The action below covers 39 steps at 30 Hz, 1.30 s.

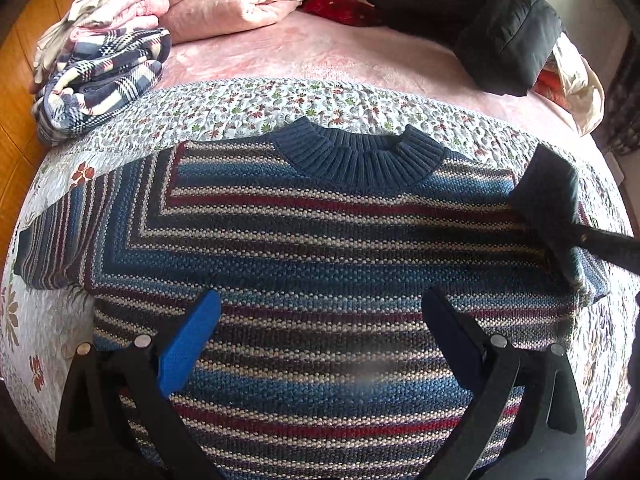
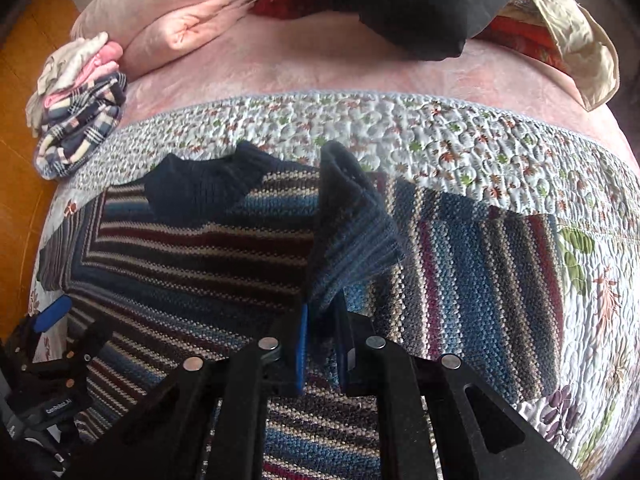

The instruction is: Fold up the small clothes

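Across centre frame, striped sweater [image 1: 320,240] lay flat on floral quilt [image 1: 248,108]. Right gripper [image 2: 320,344] clamped sleeve [image 2: 352,240], lifting inward for fold; left gripper [image 1: 320,320] spread apart, empty.

Striped knit sweater [image 1: 320,248] flat on floral quilt [image 1: 240,108] under the left gripper [image 1: 320,320], fingers spread wide, right gripper [image 1: 560,216] pinching the far-right sleeve, plaid folded pile [image 1: 100,84] far left, black jacket [image 1: 492,28] beyond right.

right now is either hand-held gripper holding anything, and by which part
The right hand-held gripper is shut on the striped sweater, pinching the cuff end of its sleeve, folded in over the body. The left hand-held gripper is open, holding nothing.
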### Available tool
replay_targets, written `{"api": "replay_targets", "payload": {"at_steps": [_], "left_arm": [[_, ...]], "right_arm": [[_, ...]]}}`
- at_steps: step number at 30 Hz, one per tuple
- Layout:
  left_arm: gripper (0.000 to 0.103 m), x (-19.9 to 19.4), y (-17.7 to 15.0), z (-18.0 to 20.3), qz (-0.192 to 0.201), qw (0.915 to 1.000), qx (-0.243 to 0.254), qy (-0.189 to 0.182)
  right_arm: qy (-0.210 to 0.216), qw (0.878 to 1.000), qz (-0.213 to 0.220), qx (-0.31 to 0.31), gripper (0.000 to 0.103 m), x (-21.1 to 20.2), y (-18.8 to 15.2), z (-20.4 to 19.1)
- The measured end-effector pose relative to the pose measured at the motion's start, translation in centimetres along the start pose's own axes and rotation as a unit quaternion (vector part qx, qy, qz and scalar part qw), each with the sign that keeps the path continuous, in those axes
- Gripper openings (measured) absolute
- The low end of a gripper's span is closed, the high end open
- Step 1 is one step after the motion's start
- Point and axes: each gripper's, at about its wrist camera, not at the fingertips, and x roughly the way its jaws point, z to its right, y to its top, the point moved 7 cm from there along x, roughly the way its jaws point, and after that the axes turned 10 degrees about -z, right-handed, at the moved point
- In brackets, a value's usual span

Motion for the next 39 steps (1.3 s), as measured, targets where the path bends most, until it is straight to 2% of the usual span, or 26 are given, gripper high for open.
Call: {"api": "replay_targets", "payload": {"at_steps": [3, 5, 7, 8, 11, 14, 17, 19, 22, 24, 25, 28, 29, 30, 31, 33, 34, 35, 36, 39], "left_arm": [[0.1, 0.3, 0.1, -0.1, -0.002, 1.0, -0.002, 0.002], [0.1, 0.4, 0.1, -0.1, -0.004, 1.0, -0.003, 0.0], [0.1, 0.6, 0.1, 0.1, -0.007, 0.9999, 0.001, -0.009], [0.1, 0.7, 0.0, 0.3, -0.009, 0.9998, 0.004, -0.015], [0.1, 1.1, -0.4, 1.5, -0.024, 0.9985, 0.014, -0.047], [0.1, 1.7, -0.8, 3.6, -0.044, 0.9951, 0.029, -0.084], [0.099, 2.7, -1.1, 6.8, -0.068, 0.9883, 0.05, -0.127], [0.099, 3.7, -1.0, 9.0, -0.087, 0.9817, 0.051, -0.162], [0.096, 5.6, -0.2, 11.3, -0.114, 0.9771, 0.035, -0.176], [0.081, 6.9, 0.2, 12.5, -0.138, 0.9723, 0.026, -0.187], [0.077, 7.3, 0.3, 12.9, -0.149, 0.97, 0.023, -0.191], [0.074, 8.0, 0.8, 14.2, -0.156, 0.9708, 0.024, -0.18], [0.069, 8.1, 0.9, 14.6, -0.155, 0.972, 0.027, -0.175], [0.06, 8.1, 1.0, 14.9, -0.153, 0.9735, 0.032, -0.167], [0.057, 8.1, 1.2, 15.1, -0.153, 0.9759, 0.035, -0.152], [0.035, 8.1, 1.3, 15.1, -0.15, 0.9788, 0.032, -0.136], [0.031, 7.9, 1.4, 15.0, -0.148, 0.9789, 0.027, -0.138], [0.021, 7.5, 1.4, 15.0, -0.147, 0.9777, 0.022, -0.149], [0.018, 7.1, 1.5, 14.8, -0.143, 0.9763, 0.018, -0.161], [0.016, 4.6, 1.9, 14.3, -0.111, 0.9771, 0.022, -0.18]], "right_arm": [[0.003, 1.0, -0.02, -0.017, 0.013, 1.7, -0.7, -0.9], [0.019, 0.999, -0.035, -0.025, 0.021, 2.2, -1.2, -1.3], [0.078, 0.996, -0.044, -0.023, 0.025, 1.8, -1.6, -1.7], [0.101, 0.994, -0.041, -0.02, 0.025, 1.2, -1.7, -1.9], [0.111, 0.994, -0.017, -0.01, 0.025, -1.8, -1.6, -0.6], [0.095, 0.995, 0.004, 0.007, 0.025, -4.7, -1.7, 1.4], [0.084, 0.996, 0.022, 0.033, 0.025, -7.0, -2.2, 4.1], [0.105, 0.992, 0.033, 0.056, 0.025, -8.0, -2.1, 5.7], [0.118, 0.988, 0.047, 0.084, 0.026, -9.0, -2.3, 7.8], [0.119, 0.987, 0.05, 0.096, 0.026, -9.1, -2.3, 9.1], [0.118, 0.987, 0.05, 0.101, 0.026, -9.1, -2.3, 9.7], [0.106, 0.987, 0.046, 0.112, 0.026, -8.6, -2.4, 11.4], [0.101, 0.987, 0.045, 0.117, 0.026, -8.4, -2.4, 11.9], [0.098, 0.987, 0.045, 0.122, 0.026, -8.4, -2.5, 12.6], [0.098, 0.986, 0.044, 0.128, 0.026, -8.2, -2.5, 13.0], [0.1, 0.984, 0.044, 0.142, 0.026, -8.0, -2.8, 14.0], [0.099, 0.983, 0.043, 0.147, 0.026, -7.9, -2.9, 14.4], [0.096, 0.983, 0.043, 0.151, 0.026, -7.8, -3.0, 14.9], [0.092, 0.983, 0.042, 0.154, 0.026, -7.7, -3.0, 15.2], [0.086, 0.983, 0.036, 0.16, 0.026, -7.0, -3.2, 15.9]]}}
